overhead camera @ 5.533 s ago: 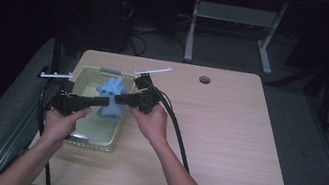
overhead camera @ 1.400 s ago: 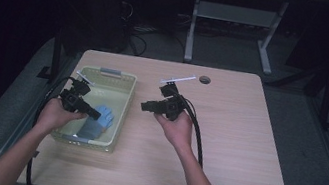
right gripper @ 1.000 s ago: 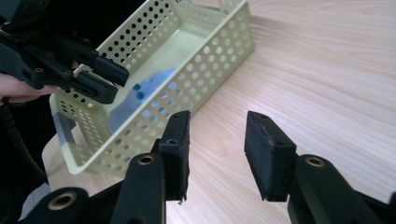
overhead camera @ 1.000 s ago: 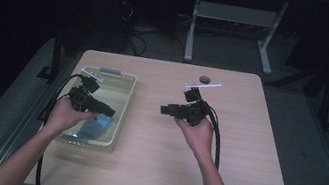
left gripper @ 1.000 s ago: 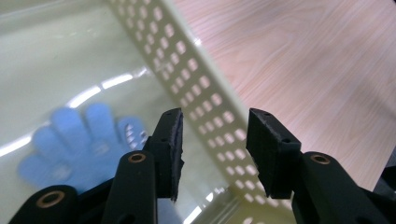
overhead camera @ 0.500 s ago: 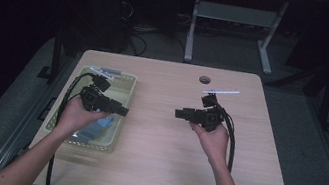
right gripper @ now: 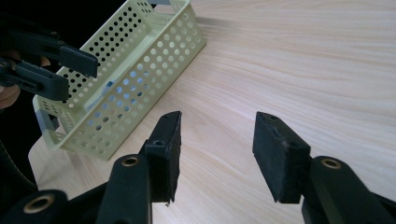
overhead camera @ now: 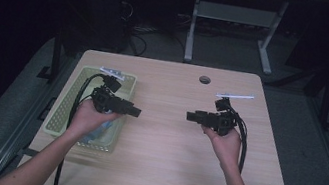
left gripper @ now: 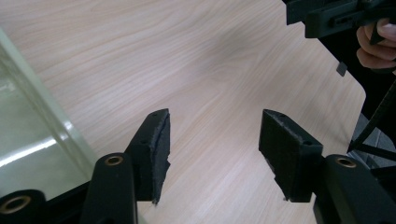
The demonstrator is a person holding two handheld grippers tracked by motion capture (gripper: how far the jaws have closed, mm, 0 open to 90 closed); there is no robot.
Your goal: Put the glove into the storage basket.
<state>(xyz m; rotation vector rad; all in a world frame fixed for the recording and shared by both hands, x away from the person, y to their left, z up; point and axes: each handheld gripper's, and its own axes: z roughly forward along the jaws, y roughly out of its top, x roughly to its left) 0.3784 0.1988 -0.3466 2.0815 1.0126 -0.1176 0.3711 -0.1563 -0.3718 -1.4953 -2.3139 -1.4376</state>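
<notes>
Wooden table [overhead camera: 160, 168], pale grain, bare across the middle, with a small round hole [overhead camera: 204, 79] near the far edge. On the table's left part, a pale yellow-green perforated basket [overhead camera: 65, 106], long side running away from the person; in the right gripper view the same basket [right gripper: 154, 51] stands up and to the left, well apart from that gripper's jaws. Inside the basket, a blue cloth [overhead camera: 100, 130] at the near end, half hidden under the left hand, glimpsed as blue through the holes [right gripper: 108, 84].

Left hand [overhead camera: 87, 116] over the basket's right rim, holding the left gripper [overhead camera: 136, 112], which points level toward the table's middle. Released: jaws just been opening, apart with bare wood between them [left gripper: 212, 154], nothing grasped.

Right hand [overhead camera: 225, 140] over the right part of the table, holding the right gripper [overhead camera: 190, 116], aimed left toward the other one, the two tips facing each other with a stretch of bare table between. Also released: jaws just been opening, standing apart over bare wood [right gripper: 215, 154], nothing between the pads.

Black cables trailing back from both grippers toward the near edge.
</notes>
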